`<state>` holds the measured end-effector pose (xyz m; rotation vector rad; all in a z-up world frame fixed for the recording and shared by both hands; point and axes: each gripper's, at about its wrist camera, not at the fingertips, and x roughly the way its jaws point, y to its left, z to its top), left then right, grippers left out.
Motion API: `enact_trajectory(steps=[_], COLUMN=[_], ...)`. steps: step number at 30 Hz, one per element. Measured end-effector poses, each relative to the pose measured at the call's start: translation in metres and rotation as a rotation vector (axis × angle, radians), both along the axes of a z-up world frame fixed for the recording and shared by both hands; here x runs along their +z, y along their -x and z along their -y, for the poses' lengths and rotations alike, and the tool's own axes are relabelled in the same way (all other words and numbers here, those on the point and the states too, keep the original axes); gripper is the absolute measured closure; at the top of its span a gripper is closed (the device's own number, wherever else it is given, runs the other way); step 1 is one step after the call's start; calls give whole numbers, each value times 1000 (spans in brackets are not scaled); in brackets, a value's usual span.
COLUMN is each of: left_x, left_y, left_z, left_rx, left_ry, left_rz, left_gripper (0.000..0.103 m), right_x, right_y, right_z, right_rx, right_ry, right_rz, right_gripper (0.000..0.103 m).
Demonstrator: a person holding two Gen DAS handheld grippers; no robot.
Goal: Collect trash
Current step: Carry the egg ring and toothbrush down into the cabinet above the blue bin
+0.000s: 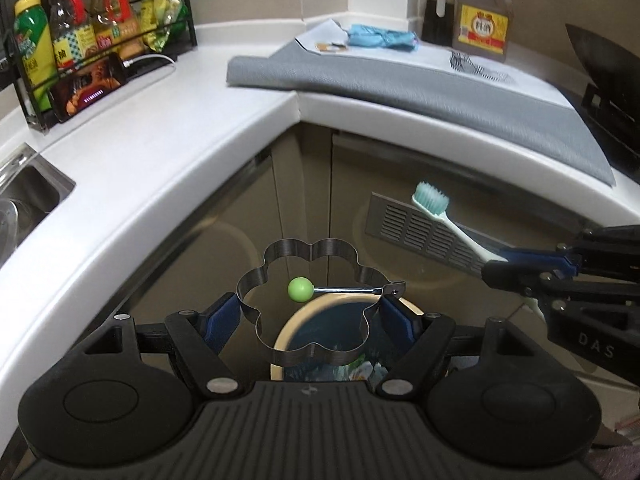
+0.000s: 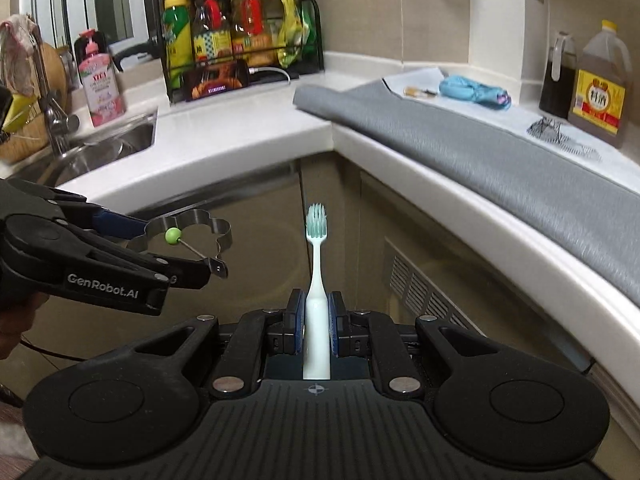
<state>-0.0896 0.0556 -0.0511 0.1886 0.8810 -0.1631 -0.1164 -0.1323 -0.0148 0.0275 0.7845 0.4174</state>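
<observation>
Both pairs of jaws were loaded. Those of the left gripper (image 1: 310,320) stood wide yet were pressed against the two sides of a flower-shaped metal egg ring (image 1: 308,304) with a green knob (image 1: 300,289) on its wire handle. Those of the right gripper (image 2: 316,324) were clamped tight on the handle of a pale green toothbrush (image 2: 316,280), bristles pointing away from the camera.

In the left wrist view the ring hung directly over a cream-rimmed trash bin (image 1: 288,332) on the floor in front of the corner cabinets. The bin was lined with a dark bag, and some crumpled wrappers showed inside it. The toothbrush was beside the ring, to the right, over the floor rather than the bin.

As for progress, both pieces looked collected and carried to the bin, but neither had been dropped yet. More seemed left on the counter: a crumpled blue glove (image 2: 474,93), a small brownish scrap (image 2: 416,92) on white paper (image 2: 416,78), and a tangle of dark wire mesh (image 2: 560,138) near the grey mat (image 2: 480,160). Whether all of that counted as trash I could not tell.

Readable writing was sparse. "GenRobot.AI" ran along the left gripper in the right wrist view, and "DAS" showed on the right gripper in the left wrist view. The big amber jug (image 2: 600,84) carried a yellow label with red Chinese characters, apparently cooking wine. The bottle labels in the black rack (image 2: 240,36) were too blurred to read.
</observation>
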Motion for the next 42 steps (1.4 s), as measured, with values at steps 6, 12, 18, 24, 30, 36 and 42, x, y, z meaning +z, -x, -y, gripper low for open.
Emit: enact_trajectory(steps=[6, 12, 18, 24, 30, 36, 42], left_x=[-12, -19, -27, -48, -76, -100, -126], left_y=[-4, -8, -13, -27, -44, -57, -70], left_z=[1, 2, 4, 5, 5, 6, 10], left_rx=[-4, -13, -21, -13, 3, 6, 2], left_ry=[-4, -9, -8, 4, 7, 12, -16], left_rz=[-42, -68, -93, -154, -219, -279, -325], left_gripper=[22, 22, 22, 22, 22, 22, 22], right_x=[-9, -17, -26, -47, -78, -105, -136], right_y=[-4, -8, -13, -26, -41, -53, -68], right_z=[0, -1, -4, -6, -7, -14, -19], right_rx=[1, 5, 14, -1, -19, -23, -34], right_ry=[10, 16, 26, 25, 11, 20, 41], right_rz=[-32, -60, -87, -154, -246, -308, -374], right_gripper=[89, 89, 89, 89, 89, 89, 89])
